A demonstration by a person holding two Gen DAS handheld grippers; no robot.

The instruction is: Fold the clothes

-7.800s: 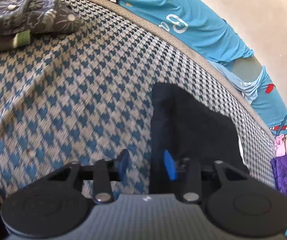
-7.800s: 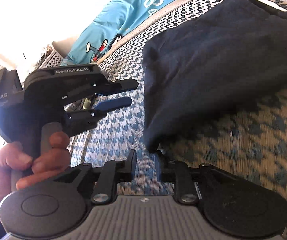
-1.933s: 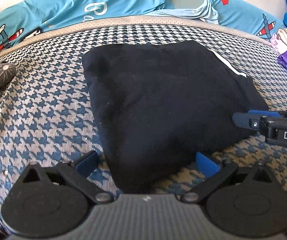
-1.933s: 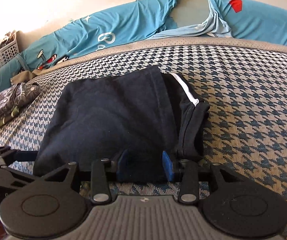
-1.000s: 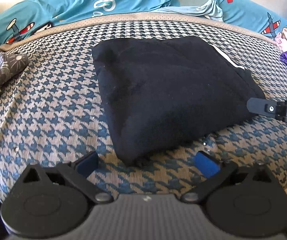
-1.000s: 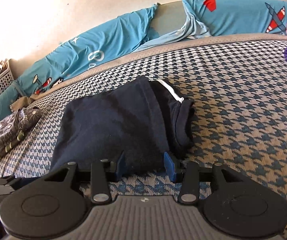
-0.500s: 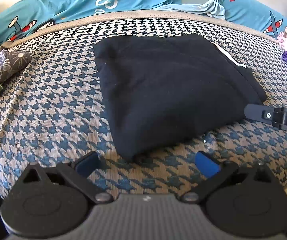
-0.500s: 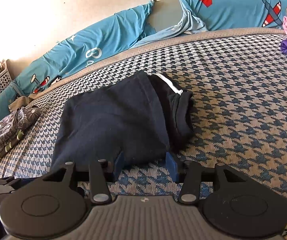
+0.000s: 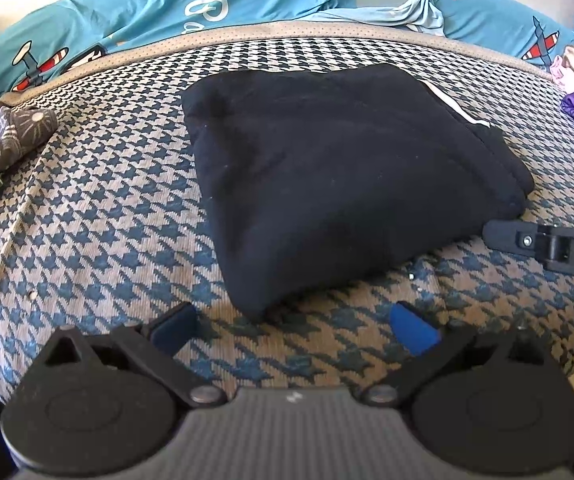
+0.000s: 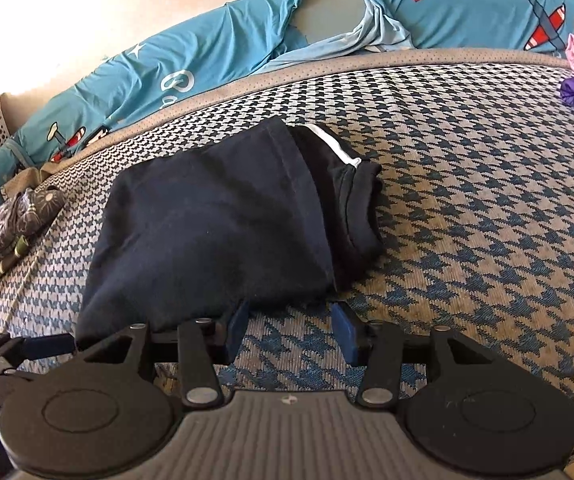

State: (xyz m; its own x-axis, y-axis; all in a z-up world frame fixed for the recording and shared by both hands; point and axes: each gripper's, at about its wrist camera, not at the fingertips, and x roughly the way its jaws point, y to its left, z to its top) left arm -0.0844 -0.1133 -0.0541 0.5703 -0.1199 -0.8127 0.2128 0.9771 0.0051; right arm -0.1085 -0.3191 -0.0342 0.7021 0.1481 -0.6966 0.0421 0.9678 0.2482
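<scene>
Both jaws are open and empty right now. Left gripper (image 9: 295,328) has its jaws spread wide, right gripper (image 10: 291,326) has them about half apart, nothing between either pair. The dark folded garment (image 9: 343,176) lies on the houndstooth bed (image 9: 99,216) just ahead of both, its near corner almost between my left jaws and its near edge just past my right ones. A white stripe (image 10: 333,146) peeks out at the far right side, next to the bunched ribbed hem.

Handling-wise, I'd guess it's soft, floppy, fairly thick knit, light but several layers deep, so it'll sag and unfold if I lift from one point. Not slippery, not fragile. Best bet looks like pinching the whole stack at the near edge, one jaw pair toward each corner, so the layers stay together. Other folded clothes (image 9: 3,140) sit well off to the left.
</scene>
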